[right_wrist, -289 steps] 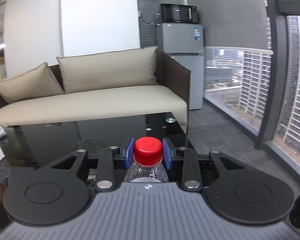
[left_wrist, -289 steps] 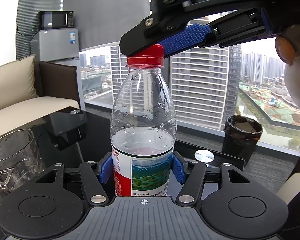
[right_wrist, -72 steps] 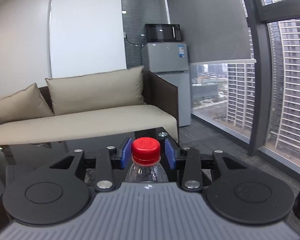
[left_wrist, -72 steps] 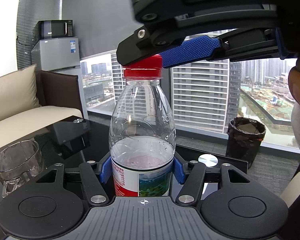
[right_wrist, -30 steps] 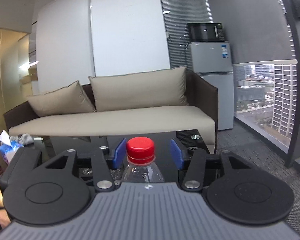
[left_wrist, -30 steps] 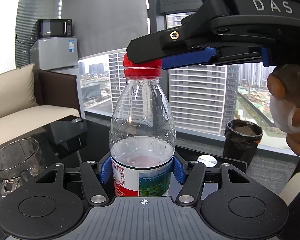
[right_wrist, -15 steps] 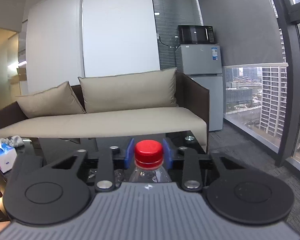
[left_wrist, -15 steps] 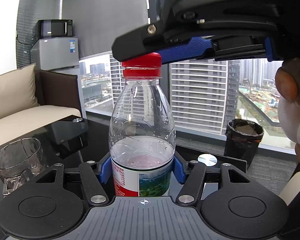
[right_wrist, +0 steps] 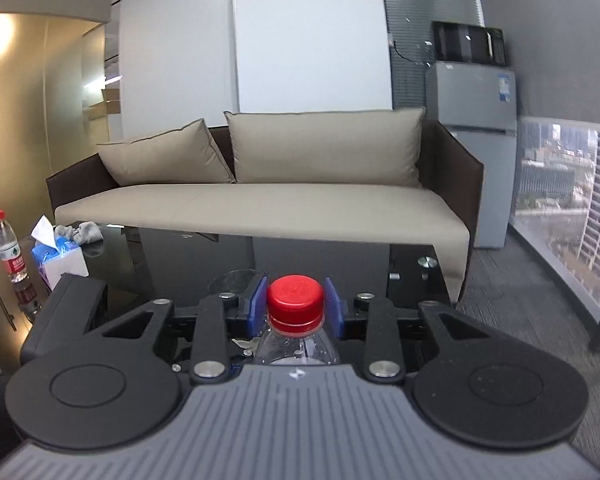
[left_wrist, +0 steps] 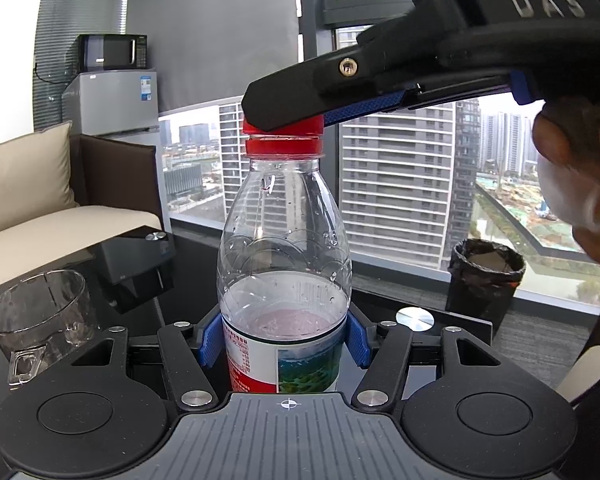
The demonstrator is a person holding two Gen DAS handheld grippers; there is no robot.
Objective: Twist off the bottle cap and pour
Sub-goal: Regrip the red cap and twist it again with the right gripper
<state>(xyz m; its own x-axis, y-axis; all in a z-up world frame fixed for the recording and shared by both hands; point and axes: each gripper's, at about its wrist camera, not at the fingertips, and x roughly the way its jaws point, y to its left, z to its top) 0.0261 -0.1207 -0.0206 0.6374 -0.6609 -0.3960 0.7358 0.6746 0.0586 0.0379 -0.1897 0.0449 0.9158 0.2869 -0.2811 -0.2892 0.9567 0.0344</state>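
Office lounge, black glass surface (left_wrist: 466,326): left tongs (left_wrist: 284,338) gripping the bottle (left_wrist: 284,264) upright; right tongs (right_wrist: 296,310) straddling the red cap (right_wrist: 295,298), having just been opening, pads apparently clear. Cap seemingly loosening, not yet off; pouring into the glass cup (left_wrist: 36,312) nearby is waiting.
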